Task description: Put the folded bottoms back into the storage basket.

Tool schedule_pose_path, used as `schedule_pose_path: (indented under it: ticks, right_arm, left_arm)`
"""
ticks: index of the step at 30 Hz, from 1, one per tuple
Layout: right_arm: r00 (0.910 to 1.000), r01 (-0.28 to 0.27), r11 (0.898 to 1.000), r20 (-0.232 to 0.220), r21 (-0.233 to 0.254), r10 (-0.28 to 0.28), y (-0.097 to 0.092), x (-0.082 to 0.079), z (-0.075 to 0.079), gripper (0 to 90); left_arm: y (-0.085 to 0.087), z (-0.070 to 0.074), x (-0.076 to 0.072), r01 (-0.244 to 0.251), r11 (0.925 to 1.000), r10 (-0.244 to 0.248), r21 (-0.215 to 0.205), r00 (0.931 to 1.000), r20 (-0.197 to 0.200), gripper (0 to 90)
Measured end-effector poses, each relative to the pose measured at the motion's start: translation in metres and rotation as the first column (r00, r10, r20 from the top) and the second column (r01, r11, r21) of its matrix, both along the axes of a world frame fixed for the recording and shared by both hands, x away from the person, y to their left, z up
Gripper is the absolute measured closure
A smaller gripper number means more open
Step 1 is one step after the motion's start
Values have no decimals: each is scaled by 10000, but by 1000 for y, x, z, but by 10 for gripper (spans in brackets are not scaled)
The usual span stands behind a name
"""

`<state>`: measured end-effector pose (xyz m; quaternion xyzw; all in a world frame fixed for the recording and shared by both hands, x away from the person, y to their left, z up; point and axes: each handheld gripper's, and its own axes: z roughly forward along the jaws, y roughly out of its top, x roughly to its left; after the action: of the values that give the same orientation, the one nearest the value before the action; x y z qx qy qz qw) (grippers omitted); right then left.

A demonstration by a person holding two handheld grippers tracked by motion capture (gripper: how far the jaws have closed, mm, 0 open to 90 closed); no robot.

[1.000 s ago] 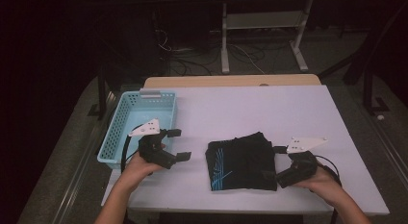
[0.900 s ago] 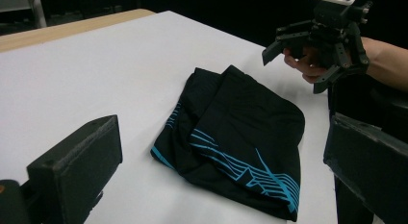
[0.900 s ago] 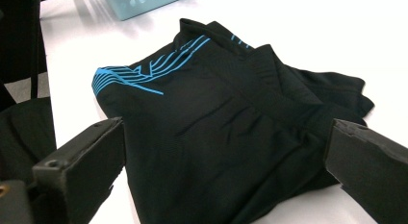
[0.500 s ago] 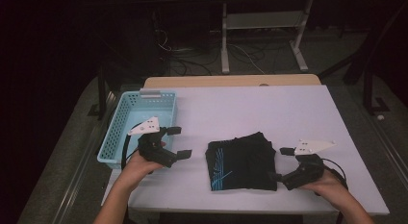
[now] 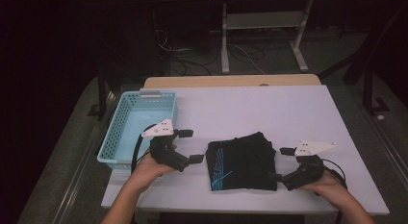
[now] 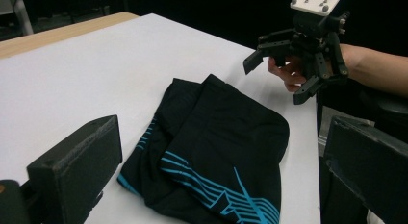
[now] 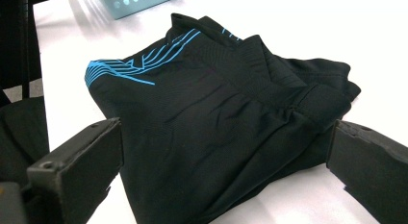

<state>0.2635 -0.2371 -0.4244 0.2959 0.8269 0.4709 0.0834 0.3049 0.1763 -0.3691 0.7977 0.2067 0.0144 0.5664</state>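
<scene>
Flanking the folded black shorts mid-counter, left tongs and right tongs gape wide and empty. Pinching only the top layer could unfold the shorts before reaching the far-left blue basket.

— How many garments lay on the table?
— One folded black garment, with blue stripes.
— And baskets?
— One blue basket, at the table's left edge.
— Grippers?
— Two: the left gripper and the right gripper, each with two black jaws and one grey plate on top.
— Hands?
— Two, one per gripper.
</scene>
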Motion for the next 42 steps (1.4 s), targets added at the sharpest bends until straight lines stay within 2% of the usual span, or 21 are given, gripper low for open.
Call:
schedule_pose_path:
  ticks: [12, 27, 42]
  right_arm:
    - [9998, -185, 9993, 23, -319, 186, 2, -1, -1, 0]
    - [9995, -317, 9987, -105, -395, 313, 3, -1, -2, 0]
    - [9993, -358, 9987, -96, -355, 355, 3, -3, -1, 0]
  left_arm:
    - [-18, -5, 1, 40, 10000, -39, 53, 9999, -147, 0]
    - [-41, -12, 3, 78, 9994, -71, 350, 9998, -188, 0]
    - [-60, -20, 18, -300, 9976, 321, 620, 9989, -335, 0]
